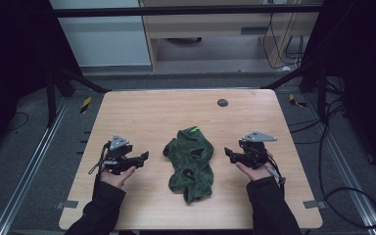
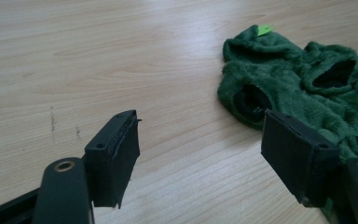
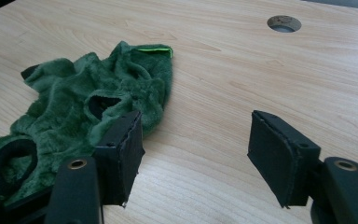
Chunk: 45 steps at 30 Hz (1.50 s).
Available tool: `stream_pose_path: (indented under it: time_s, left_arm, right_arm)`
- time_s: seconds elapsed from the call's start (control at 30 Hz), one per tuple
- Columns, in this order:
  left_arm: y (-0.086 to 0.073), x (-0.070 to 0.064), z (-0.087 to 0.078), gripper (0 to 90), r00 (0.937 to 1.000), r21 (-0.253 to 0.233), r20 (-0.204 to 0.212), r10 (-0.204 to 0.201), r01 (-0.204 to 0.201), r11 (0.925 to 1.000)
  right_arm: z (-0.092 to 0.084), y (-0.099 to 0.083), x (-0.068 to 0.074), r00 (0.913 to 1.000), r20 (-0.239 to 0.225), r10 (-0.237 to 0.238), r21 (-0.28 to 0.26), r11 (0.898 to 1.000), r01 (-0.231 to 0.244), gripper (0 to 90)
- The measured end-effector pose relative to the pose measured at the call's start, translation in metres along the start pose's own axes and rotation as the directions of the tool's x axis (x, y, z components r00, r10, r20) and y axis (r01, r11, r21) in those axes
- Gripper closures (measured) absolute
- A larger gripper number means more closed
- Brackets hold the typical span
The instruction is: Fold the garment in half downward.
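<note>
Item: one small garment of dark green plush fleece, lying crumpled near the middle of the worktop, lengthwise from the far side toward the person. The pile is short and fuzzy, with a deep, even green throughout. Several round openings show in the cloth, each edged with a darker band – armholes or leg holes, possibly, though the bunched folds make it hard to say which. At the far end sits a bright green tab, a label sewn at the hem; in the right gripper view it appears as a thin neon strip, and no writing can be read on it. No brand or print shows elsewhere on the garment.

Left hand-held gripper: released, jaws wide apart with nothing between them, resting low over bare wood just left of the garment.

Right hand-held gripper: released likewise – jaws spread, empty, just right of the garment and pointing toward it.

Worktop: pale wood grain, with a round cable hole near the far edge, well apart from the garment.
</note>
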<state>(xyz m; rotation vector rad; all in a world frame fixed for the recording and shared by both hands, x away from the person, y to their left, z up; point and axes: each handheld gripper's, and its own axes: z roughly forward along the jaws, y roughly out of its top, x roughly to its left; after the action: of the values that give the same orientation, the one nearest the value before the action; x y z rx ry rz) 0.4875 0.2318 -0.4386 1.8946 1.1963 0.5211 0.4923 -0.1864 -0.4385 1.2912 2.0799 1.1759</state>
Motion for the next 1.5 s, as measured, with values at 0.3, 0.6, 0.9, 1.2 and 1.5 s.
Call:
stream_pose_path:
  time_s: [0.3, 0.6, 0.9, 1.2, 1.5]
  left_arm:
    - [0.006, -0.007, 0.006, 28.3, 0.9996, 0.002, 0.025, 0.014, -0.014, 0.9999]
    - [0.022, -0.014, 0.014, 29.4, 0.9980, -0.014, 0.060, 0.021, -0.020, 0.9997]
    - [0.042, -0.020, 0.024, 31.0, 0.9971, -0.037, 0.069, 0.033, -0.030, 0.9989]
    - [0.052, -0.025, 0.042, 34.7, 0.9964, -0.021, 0.069, 0.049, -0.048, 0.9986]
    - [0.058, -0.029, 0.060, 36.0, 0.9944, 0.001, 0.076, 0.073, -0.073, 0.9973]
  right_arm:
    - [0.003, 0.004, 0.003, 0.9999, -0.016, 0.000, 0.002, 1.000, 0.000, 35.0]
    - [0.009, 0.017, 0.009, 0.9993, -0.036, 0.008, -0.016, 1.000, -0.009, 35.2]
    - [0.019, 0.026, 0.013, 0.9990, -0.045, -0.002, -0.001, 1.000, 0.002, 35.1]
    - [0.031, 0.034, 0.011, 0.9988, -0.048, 0.011, 0.001, 1.000, -0.011, 37.6]
    - [0.044, 0.040, 0.012, 0.9988, -0.048, 0.009, 0.018, 1.000, -0.008, 39.9]
